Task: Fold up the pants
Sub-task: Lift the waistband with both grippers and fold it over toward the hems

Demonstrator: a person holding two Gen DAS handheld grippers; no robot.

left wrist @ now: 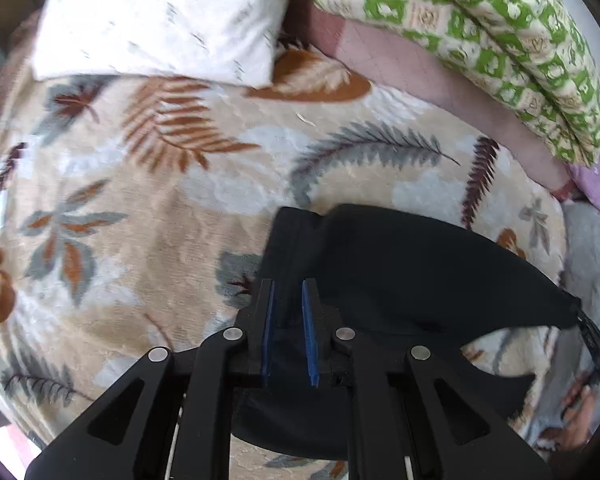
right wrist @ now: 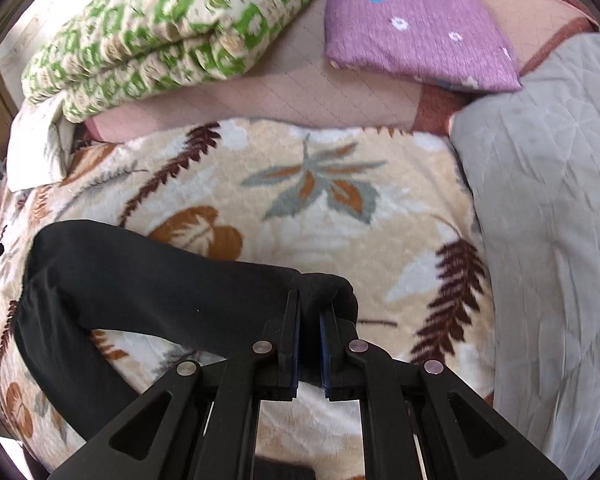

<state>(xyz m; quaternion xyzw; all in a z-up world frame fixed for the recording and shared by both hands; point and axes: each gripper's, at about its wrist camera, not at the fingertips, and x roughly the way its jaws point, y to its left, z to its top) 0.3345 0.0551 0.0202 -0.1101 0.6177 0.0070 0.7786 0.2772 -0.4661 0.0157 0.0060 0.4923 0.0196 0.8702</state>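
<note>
1. Nearest the left wrist camera, the left claw [left wrist: 289, 286] has its blue-padded fingers [left wrist: 309, 320] drawn close but not touching, with black cloth of the pants [left wrist: 400, 272] running between them. It looks like a hold on one end of the garment, though the pads do not visibly press flat on the cloth.

2. Nearest the right wrist camera, the right claw [right wrist: 309, 304] is nearly closed on a bunched black end of the pants [right wrist: 160, 280]; a knob of fabric pokes out past the fingertips.

3. The pants hang as a dark band strung between the two claws, lifted off or barely resting on the leaf-print blanket [right wrist: 300, 208]. The long axis runs side to side: from the left claw the cloth stretches off to the right, and from the right claw off to the left. Each claw has its own end, so neither is nearer.

4. As a judgement, the coming move turns on that axis: bringing one held end over toward the other would double the band, and both ends must stay level to keep the edges aligned.

5. Farther back lie a white pillow [left wrist: 160, 20], a folded green-checked quilt [right wrist: 160, 32], a purple flowered pillow [right wrist: 416, 36] and a grey quilted cover [right wrist: 548, 200], all well apart from the pants.
</note>
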